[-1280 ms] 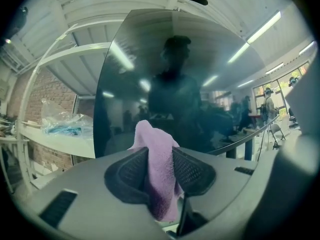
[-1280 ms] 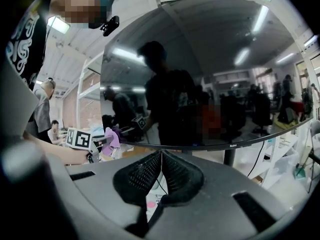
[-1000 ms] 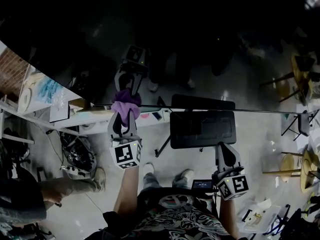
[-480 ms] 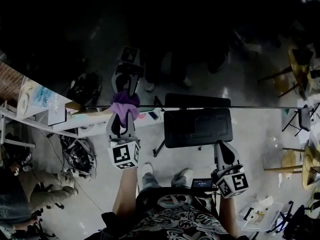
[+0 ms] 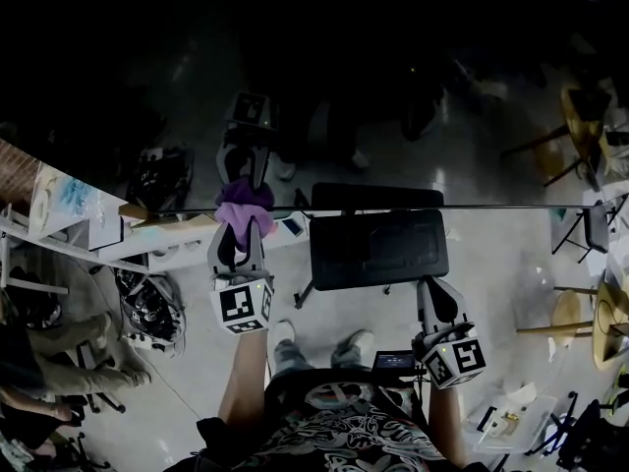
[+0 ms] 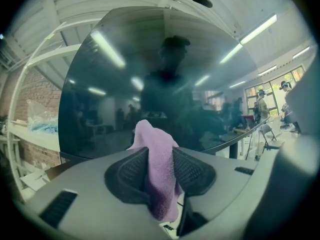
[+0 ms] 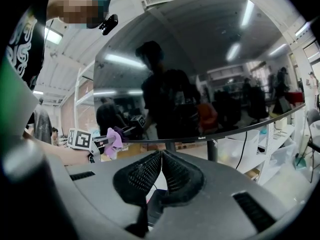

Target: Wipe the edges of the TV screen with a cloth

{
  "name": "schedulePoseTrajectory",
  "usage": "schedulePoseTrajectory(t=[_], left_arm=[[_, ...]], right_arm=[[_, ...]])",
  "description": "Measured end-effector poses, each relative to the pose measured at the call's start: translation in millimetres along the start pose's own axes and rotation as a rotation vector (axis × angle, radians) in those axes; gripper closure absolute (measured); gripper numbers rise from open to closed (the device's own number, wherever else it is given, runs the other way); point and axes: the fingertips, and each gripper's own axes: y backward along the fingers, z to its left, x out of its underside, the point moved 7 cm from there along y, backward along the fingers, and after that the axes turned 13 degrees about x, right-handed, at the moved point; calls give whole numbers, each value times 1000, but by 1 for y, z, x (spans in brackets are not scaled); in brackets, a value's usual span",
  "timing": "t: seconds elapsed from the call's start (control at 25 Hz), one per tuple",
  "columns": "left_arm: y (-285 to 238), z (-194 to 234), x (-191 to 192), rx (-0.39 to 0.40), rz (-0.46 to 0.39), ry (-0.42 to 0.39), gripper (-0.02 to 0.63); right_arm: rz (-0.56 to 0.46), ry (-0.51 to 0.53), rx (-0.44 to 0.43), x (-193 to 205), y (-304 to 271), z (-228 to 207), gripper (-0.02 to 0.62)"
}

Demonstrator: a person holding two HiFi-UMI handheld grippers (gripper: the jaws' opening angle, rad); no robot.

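Left gripper (image 5: 241,232): jaws clamped on purple cloth (image 5: 246,205). The cloth sits pinched between the two pads; a fold sticks out past the jaw tips and a tail hangs behind them.

Cloth position: its protruding fold meets the lower edge of the TV screen (image 5: 442,106), toward the left end of that edge. Cloth and gripper are mirrored in the glass directly above the edge. Contact w/ the edge itself looks made in the head view; the left gripper view can't confirm it.

Right gripper (image 5: 438,293): jaws closed pad to pad, nothing between them. It hangs below the TV's lower edge, clear of it, right of centre and well apart from the cloth.

Screen is dark, reflecting the room and ceiling lights.
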Motion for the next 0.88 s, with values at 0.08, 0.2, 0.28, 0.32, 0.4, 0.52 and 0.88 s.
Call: schedulePoseTrajectory(t=[0.08,0.2,0.28,0.32,0.4,0.52,0.88], left_arm=[[-2,-7,-1,2,0,-1,468],[-6,-17,-1,8,0,2,468],[-8,-24,-2,16,0,5,468],[-10,-28,-3,20,0,5,468],[-13,-37,-4,30,2,1,468],[-16,-46,-4,45,7,-7,468],[-26,-66,-4,68,14,-12,467]], right_arm=[[1,-5,4,1,2,-7,566],[9,-8,8,3,6,-18,566],[9,-13,12,3,9,-24,566],[9,-14,12,4,11,-28,566],[9,-14,13,5,14,-35,566],[9,-21,19,6,17,-42,566],[10,-23,25,5,24,-59,566]])
